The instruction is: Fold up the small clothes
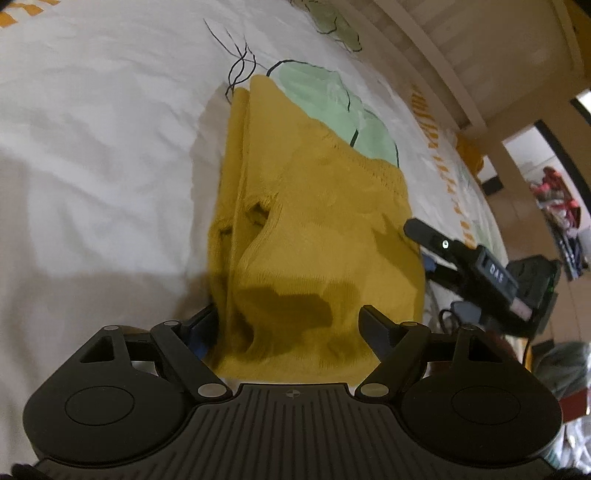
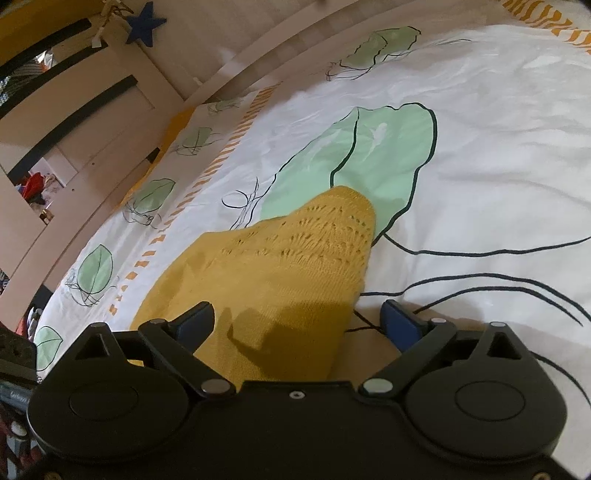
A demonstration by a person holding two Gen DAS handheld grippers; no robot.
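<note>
Mustard-yellow knit garment [image 1: 314, 229] lies bunched on the bed, partly folded, its lacy hem [image 2: 314, 229] reaching onto a green leaf print [image 2: 373, 155] of the white duvet cover [image 1: 99, 122]. My left gripper [image 1: 291, 325] is spread wide with the near edge of the knit between its jaws, not pinched. My right gripper [image 2: 299, 317] is equally wide, one finger over the cloth and the other on bare bedding at the garment's right edge; from the left view it sits just beside the garment's right side [image 1: 454, 251].

I judge the step to be taking hold of the near edge for another fold. To do it well I would close both grippers on all the layers together, at matching points, lift low, and lay the edge evenly so the loose knit does not stretch or slide.

Soft, wrinkled bedding gives little support. A pale wooden bed rail [image 2: 236, 70] runs along the far side, with a blue star [image 2: 144, 24] above.
</note>
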